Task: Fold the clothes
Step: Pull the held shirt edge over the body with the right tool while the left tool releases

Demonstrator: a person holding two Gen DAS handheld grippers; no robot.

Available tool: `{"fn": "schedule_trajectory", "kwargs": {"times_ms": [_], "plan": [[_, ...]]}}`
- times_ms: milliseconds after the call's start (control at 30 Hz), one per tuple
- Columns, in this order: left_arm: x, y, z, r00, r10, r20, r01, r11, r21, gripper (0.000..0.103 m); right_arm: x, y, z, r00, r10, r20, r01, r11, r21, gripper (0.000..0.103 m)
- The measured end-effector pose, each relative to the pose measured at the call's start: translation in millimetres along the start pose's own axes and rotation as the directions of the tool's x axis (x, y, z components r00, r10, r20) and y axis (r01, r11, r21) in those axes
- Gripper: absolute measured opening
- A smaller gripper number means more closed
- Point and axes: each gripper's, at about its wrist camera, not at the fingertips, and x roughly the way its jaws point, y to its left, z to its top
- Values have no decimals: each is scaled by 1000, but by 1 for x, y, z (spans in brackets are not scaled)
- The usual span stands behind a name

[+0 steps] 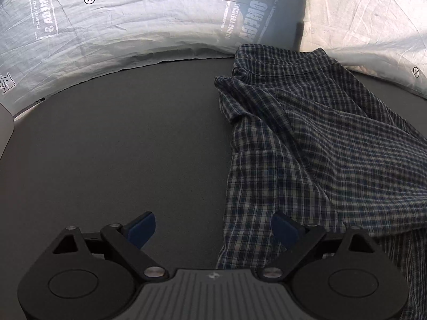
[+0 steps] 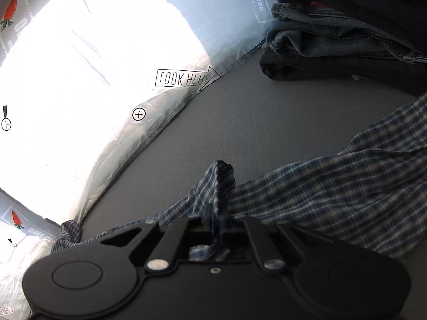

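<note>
Right gripper [image 2: 217, 229]: jaws clamped on a pinched fold of the shirt [image 2: 333, 194], which peaks at 12 o'clock just past them.
Left gripper [image 1: 213, 230]: jaws wide, holding nothing; right blue pad [image 1: 284, 230] over the shirt's [image 1: 320, 146] edge.
Shirt: plaid, crumpled on the grey surface [image 1: 120, 146], toward 2 o'clock in the left view.
Stack [image 2: 347, 42]: folded dark clothes at 1 o'clock in the right view.
Sheet [image 1: 133, 26]: white, carrot prints, behind the surface.

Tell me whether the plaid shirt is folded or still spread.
Not folded: the plaid shirt lies rumpled and loosely spread on the table, one edge pinched in the right gripper.
</note>
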Motion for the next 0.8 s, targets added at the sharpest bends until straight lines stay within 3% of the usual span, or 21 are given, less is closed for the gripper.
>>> {"fn": "schedule_trajectory", "kwargs": {"times_ms": [133, 233, 367, 500, 667, 800], "plan": [[-14, 0, -56, 998, 15, -54, -14, 1000, 22, 94, -32, 26, -4, 986, 166, 34, -168, 985, 43, 3], [-23, 2, -86, 997, -10, -83, 12, 1000, 20, 94, -55, 49, -15, 953, 302, 25, -303, 951, 67, 3], [-30, 7, -107, 994, 0, -111, 2, 1000, 19, 94, -78, 78, -42, 904, 426, -32, -422, 903, 86, 4], [-43, 14, -122, 994, -16, -110, 17, 1000, 6, 94, -93, 96, -78, 866, 488, -109, -479, 872, 96, 4], [-62, 24, -143, 994, -33, -102, 36, 999, 22, 94, -107, 97, -127, 811, 557, -179, -524, 828, 199, 4], [-71, 33, -160, 993, -40, -113, 45, 998, 35, 94, -128, 98, -163, 781, 579, -234, -536, 814, 222, 4]]}}
